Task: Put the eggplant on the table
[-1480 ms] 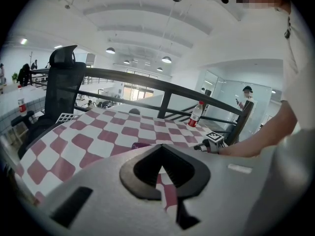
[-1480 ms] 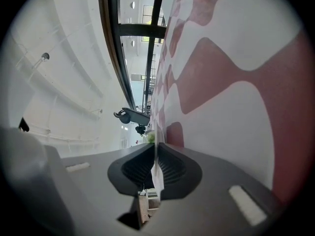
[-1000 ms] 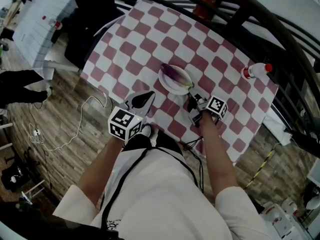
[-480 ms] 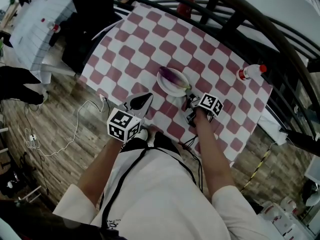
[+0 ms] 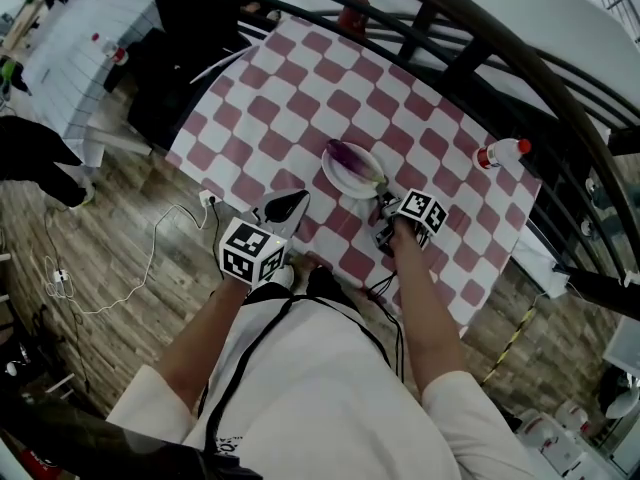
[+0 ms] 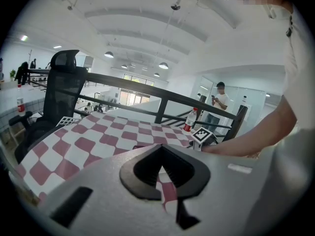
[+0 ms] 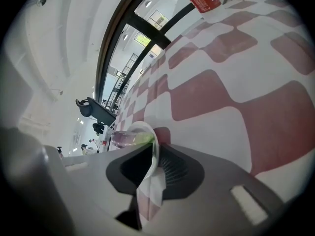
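Observation:
A purple eggplant (image 5: 347,155) with a green stem lies on a white plate (image 5: 338,176) on the red-and-white checked table (image 5: 300,88). My right gripper (image 5: 381,204) sits at the plate's near right edge. In the right gripper view its jaws are opening; the plate's rim (image 7: 153,146) stands in the gap between them and the eggplant (image 7: 125,139) shows just beyond. My left gripper (image 5: 290,200) hovers over the table's near edge, left of the plate, shut and holding nothing (image 6: 160,149).
A plastic bottle with a red cap (image 5: 503,151) lies at the table's right side. A black railing (image 5: 450,28) runs behind the table. A black office chair (image 6: 64,82) stands at the far left corner. A cable (image 5: 150,258) trails on the wooden floor.
My right gripper has turned a little at the plate's edge without shifting away. The left gripper has stayed where it was. The eggplant and plate have not moved.

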The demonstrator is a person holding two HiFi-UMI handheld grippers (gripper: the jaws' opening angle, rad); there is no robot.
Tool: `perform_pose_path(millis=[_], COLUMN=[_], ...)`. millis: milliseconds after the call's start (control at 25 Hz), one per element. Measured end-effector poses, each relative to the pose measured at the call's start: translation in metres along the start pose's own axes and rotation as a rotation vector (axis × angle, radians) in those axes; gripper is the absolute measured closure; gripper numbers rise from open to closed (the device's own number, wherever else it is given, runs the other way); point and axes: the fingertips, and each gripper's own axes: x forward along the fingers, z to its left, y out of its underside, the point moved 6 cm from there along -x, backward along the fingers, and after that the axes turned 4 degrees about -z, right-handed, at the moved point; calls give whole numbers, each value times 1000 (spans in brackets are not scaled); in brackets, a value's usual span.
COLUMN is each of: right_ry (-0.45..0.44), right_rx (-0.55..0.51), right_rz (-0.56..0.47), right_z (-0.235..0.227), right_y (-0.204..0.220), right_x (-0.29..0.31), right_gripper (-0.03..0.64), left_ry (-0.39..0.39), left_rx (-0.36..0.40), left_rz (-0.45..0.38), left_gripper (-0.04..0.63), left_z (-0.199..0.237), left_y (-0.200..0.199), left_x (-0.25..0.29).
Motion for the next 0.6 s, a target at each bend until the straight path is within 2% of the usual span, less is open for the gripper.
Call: perform_pose_path(millis=[160, 360, 600], right_ry=[-9, -40, -42], right_rx=[6, -3, 1], right_rz=[-14, -33, -49], right_z=[-1, 5, 7], right_y=[2, 4, 10], right_x=[-2, -5, -12], right_gripper=[538, 465, 460], left_ry=[1, 7, 14], left_rx=[0, 1, 7], left_rz=[-1, -1, -7], left_gripper=[594, 594, 594], left_z=[3, 6, 6], left_y=[0, 1, 0], left_x=[-6, -14, -19])
